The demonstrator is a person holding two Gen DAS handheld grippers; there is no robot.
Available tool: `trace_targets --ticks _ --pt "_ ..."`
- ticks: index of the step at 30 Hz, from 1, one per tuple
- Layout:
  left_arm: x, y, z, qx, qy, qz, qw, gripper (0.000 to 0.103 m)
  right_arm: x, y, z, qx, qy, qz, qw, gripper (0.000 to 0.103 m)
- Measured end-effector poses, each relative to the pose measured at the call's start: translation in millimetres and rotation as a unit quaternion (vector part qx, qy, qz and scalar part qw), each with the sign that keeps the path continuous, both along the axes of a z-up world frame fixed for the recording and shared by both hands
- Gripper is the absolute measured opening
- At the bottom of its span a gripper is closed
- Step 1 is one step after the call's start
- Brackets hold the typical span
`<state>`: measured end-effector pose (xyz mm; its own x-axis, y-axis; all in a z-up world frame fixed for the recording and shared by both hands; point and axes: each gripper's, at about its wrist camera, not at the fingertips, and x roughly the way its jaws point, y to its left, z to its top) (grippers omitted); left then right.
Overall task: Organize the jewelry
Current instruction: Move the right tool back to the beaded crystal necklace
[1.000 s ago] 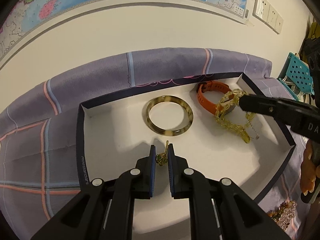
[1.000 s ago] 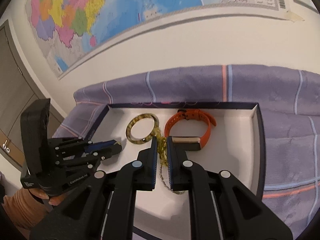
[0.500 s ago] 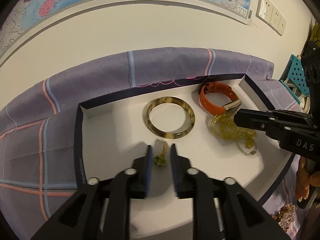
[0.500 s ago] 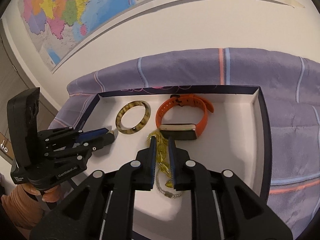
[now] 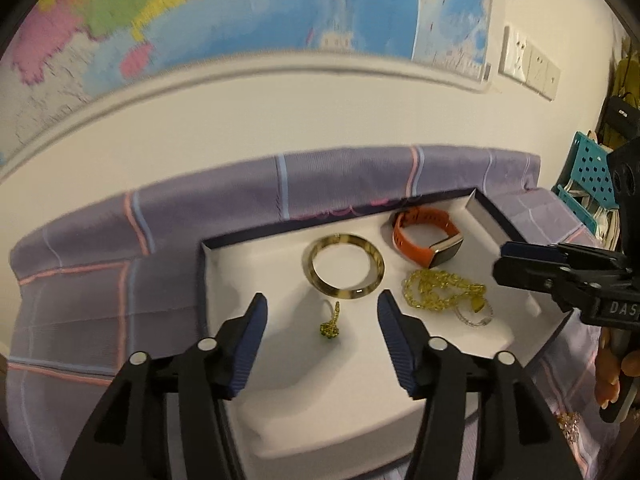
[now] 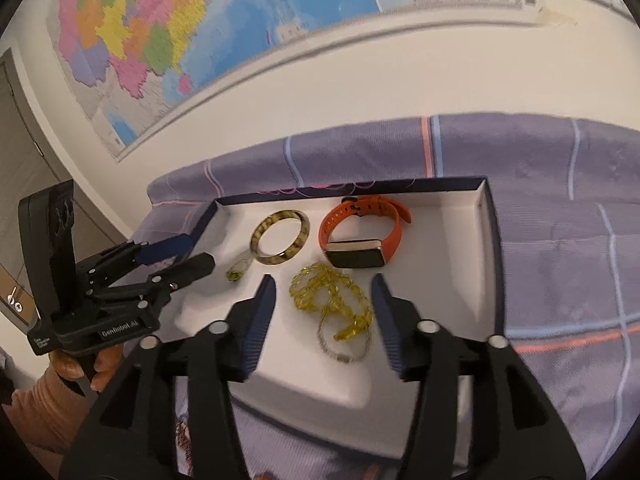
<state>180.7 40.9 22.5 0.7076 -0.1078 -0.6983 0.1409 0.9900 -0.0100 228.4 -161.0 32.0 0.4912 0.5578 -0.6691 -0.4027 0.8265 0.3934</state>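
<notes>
With both pairs of jaws just opened and nothing left between them, you have two pieces lying free in the shallow white tray with the dark blue rim (image 5: 208, 280). Take the round tortoiseshell bangle (image 5: 343, 266) as your landmark: the small green-and-gold brooch (image 5: 330, 323) lies just on your side of it, its long axis running from the bangle toward your left gripper (image 5: 320, 312), and it sits squarely between that gripper's spread blue pads without touching either. To the right of the bangle, below the orange-strapped smartwatch (image 6: 360, 236), the heap of yellow beaded chain (image 6: 330, 300) lies between the parted pads of your right gripper (image 6: 322, 300), released, its loose clear loop trailing back toward you.

More jewelry seems to wait outside the tray: a pinkish beaded piece (image 5: 568, 432) shows on the purple plaid cloth (image 5: 100, 280), far right of the bangle and beside the hand holding your right gripper. If that goes in next, your right hand is the nearer one, while your left is better placed for anything on the bangle's left. What it is exactly is too blurred to tell.
</notes>
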Motion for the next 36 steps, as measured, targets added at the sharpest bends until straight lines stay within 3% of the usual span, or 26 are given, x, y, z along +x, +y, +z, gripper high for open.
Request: trace_targets --ticks 6,11,14,23,34,36 --pt "-42.1 6.8 24.1 -0.012 -0.039 -0.014 0.9991 0.059 -40.2 -14.3 21.3 0.001 -0.033 0.011 0.999 0.052" --pt "-76.4 1.6 26.5 -0.012 -0.050 -0.038 0.9979 0.061 -79.5 -17.9 24.1 -0.012 -0.040 0.042 0.998 0.052" --pt "-97.6 -4.5 20.1 -0.001 -0.048 -0.054 0.9974 0.062 -105.8 -18.0 16.6 -0.031 -0.035 0.059 0.997 0.052" --pt "-133.2 -17.3 -2.6 -0.015 -0.024 -0.080 0.9964 0.062 -153.1 -16.9 -17.0 -0.081 -0.015 0.072 0.994 0.048" --pt "-154.1 -25.3 -23.1 -0.022 0.000 -0.085 0.9961 0.064 -164.5 1.9 -27.3 -0.107 -0.027 0.082 0.990 0.041" --pt "-155.5 -24.9 -24.9 -0.022 0.002 -0.084 0.9962 0.064 -163.9 4.3 -28.2 -0.118 -0.031 0.080 0.989 0.033"
